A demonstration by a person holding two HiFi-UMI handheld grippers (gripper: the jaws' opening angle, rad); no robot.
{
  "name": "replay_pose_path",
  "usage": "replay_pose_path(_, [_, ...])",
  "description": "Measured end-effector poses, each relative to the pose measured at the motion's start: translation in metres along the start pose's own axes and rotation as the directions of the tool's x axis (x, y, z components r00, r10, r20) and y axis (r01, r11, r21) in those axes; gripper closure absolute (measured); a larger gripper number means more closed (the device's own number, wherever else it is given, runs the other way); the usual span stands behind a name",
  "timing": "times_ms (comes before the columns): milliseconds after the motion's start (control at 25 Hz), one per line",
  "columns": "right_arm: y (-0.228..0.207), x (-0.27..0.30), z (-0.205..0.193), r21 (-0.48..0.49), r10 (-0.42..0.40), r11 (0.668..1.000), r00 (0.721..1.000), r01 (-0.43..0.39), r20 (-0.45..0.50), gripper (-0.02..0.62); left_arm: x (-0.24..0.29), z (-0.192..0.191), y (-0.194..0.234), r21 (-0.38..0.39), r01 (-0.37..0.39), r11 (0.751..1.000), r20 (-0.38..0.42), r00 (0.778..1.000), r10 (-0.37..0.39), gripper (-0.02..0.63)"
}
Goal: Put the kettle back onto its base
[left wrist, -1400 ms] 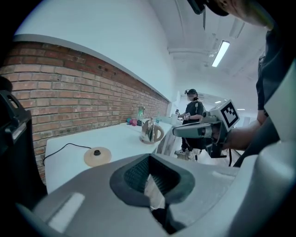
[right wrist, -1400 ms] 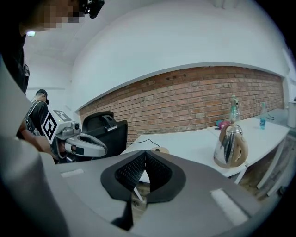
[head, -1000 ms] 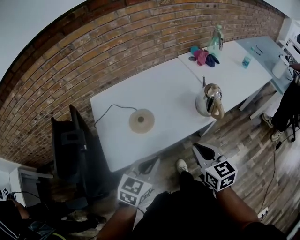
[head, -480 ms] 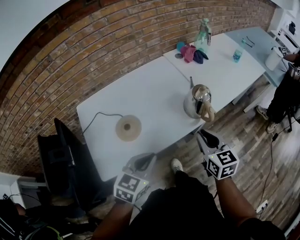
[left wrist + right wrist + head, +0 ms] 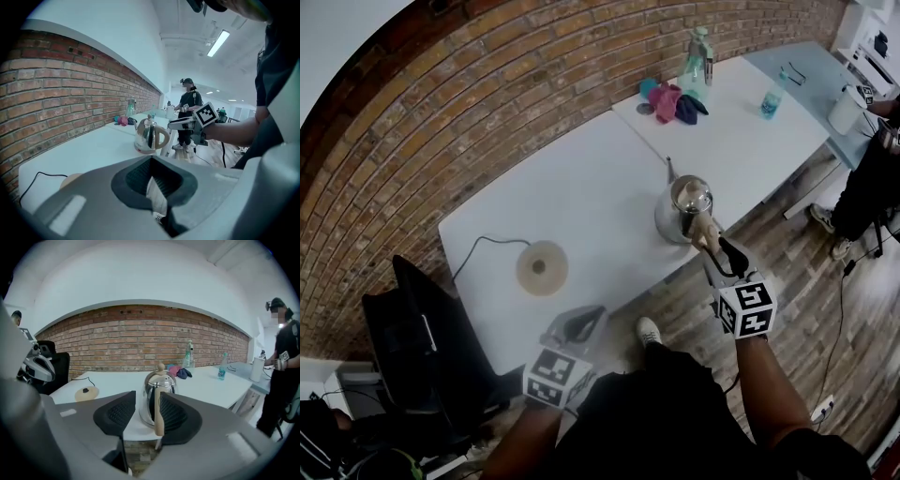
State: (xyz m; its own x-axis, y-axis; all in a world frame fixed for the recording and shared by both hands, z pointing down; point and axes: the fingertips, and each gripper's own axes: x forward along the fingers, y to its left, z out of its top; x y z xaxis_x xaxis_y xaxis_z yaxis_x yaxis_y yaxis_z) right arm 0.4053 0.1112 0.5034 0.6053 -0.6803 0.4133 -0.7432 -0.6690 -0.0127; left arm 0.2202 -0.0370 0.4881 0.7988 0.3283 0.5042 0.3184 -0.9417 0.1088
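A shiny steel kettle (image 5: 680, 208) with a tan wooden handle (image 5: 706, 231) stands near the front edge of the white table (image 5: 591, 178). Its round tan base (image 5: 541, 267), with a black cord, lies well to the left. My right gripper (image 5: 719, 251) is open just off the table edge. In the right gripper view the handle (image 5: 159, 416) stands between the two dark pads (image 5: 117, 416), close to the right one. My left gripper (image 5: 575, 325) hovers off the table front, below the base, with a narrow gap and nothing in it. The left gripper view shows the kettle (image 5: 150, 136) far ahead.
A second white table (image 5: 750, 131) joins on the right and carries a clear bottle (image 5: 698, 54), coloured cloths (image 5: 670, 101) and a small blue bottle (image 5: 770, 100). A black chair (image 5: 408, 342) stands at the left. A person (image 5: 874, 173) stands at the far right. Brick wall behind.
My right gripper has moved forward and up to the kettle, and the handle is now between its jaws. The left gripper has stayed near the table front. The head view has shifted.
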Motion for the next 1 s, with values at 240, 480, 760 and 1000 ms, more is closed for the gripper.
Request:
replay_pose_path(240, [-0.022, 0.032, -0.03, -0.036, -0.017, 0.999, 0.996, 0.014, -0.091, 0.357, 0.021, -0.003, 0.007, -0.01, -0.011, 1.0, -0.026, 1.0, 0.011, 0.606])
replay_pose_path(480, [-0.029, 0.057, -0.046, -0.024, -0.005, 1.0, 0.992, 0.001, -0.129, 0.357, 0.03, -0.002, 0.014, -0.025, -0.027, 0.999, -0.042, 0.999, 0.026, 0.606])
replay_pose_path(760, [-0.034, 0.073, -0.056, 0.005, 0.019, 1.0, 0.989, -0.018, -0.148, 0.365, 0.032, -0.004, 0.021, -0.046, -0.053, 0.998, -0.048, 0.998, 0.051, 0.606])
replay_pose_path(1000, [-0.036, 0.08, -0.055, -0.016, 0.033, 0.999, 0.987, -0.036, -0.16, 0.402, 0.032, -0.002, 0.024, -0.057, -0.072, 0.996, -0.045, 0.997, 0.069, 0.606])
